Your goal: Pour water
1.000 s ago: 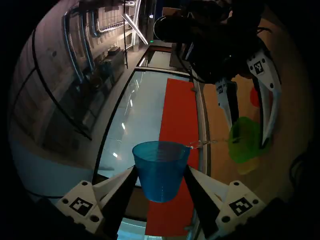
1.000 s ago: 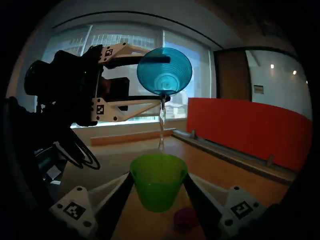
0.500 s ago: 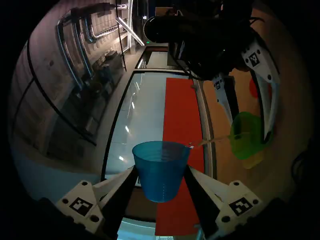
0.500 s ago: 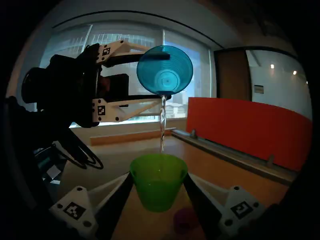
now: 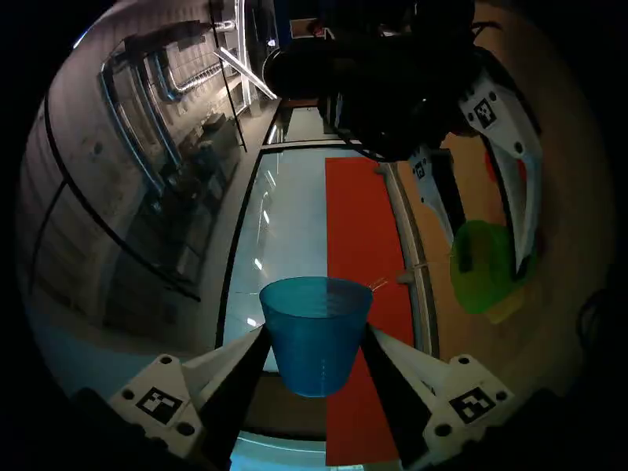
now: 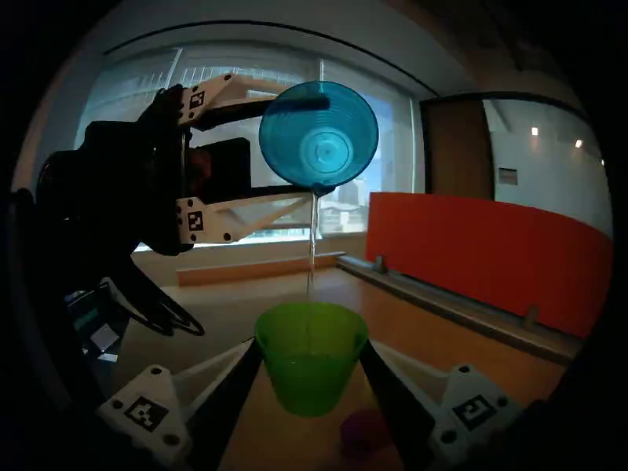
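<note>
Clamped blue cup [image 6: 319, 140] in left tool [image 5: 315, 339], tipped, axis near level; clamped upright green cup [image 6: 311, 369] in right tool [image 6: 311, 345], catching water [image 6: 312, 243].

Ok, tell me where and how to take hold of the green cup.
Pinch its side wall below the rim, coming in level from the side, as the right gripper does. The green cup stands upright, catching water, so the mouth must stay clear; its downward taper likely resists slipping.
</note>
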Motion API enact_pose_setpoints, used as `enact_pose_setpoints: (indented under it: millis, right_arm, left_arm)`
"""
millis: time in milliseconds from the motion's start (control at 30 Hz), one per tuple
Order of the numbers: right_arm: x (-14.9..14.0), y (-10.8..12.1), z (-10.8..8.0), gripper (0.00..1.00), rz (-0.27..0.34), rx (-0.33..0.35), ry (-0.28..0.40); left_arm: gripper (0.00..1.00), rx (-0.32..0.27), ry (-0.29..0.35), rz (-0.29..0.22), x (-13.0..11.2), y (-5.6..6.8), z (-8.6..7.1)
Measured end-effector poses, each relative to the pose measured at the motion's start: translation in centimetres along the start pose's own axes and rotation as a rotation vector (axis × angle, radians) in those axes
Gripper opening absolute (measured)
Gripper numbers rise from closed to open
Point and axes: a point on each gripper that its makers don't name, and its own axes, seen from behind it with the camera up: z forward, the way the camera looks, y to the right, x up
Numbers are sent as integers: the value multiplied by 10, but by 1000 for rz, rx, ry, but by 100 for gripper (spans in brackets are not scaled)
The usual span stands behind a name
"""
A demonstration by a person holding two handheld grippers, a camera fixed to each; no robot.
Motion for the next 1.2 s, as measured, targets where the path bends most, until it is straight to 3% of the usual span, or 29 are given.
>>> enact_pose_setpoints:
  millis: [300, 700, 833, 1200]
  right_arm:
    - [2, 0, -2, 89, 0, -2, 4]
    - [3, 2, -3, 90, 2, -6, 9]
    - [3, 2, -3, 89, 3, -7, 9]
    - [5, 6, -5, 90, 2, -22, 21]
  left_arm:
    - [81, 9, -1, 40, 0, -3, 2]
    - [81, 12, -3, -6, 2, 2, -2]
    - [80, 15, -13, -67, -4, 1, 0]
    - [81, 18, -42, -380, -26, -1, 6]
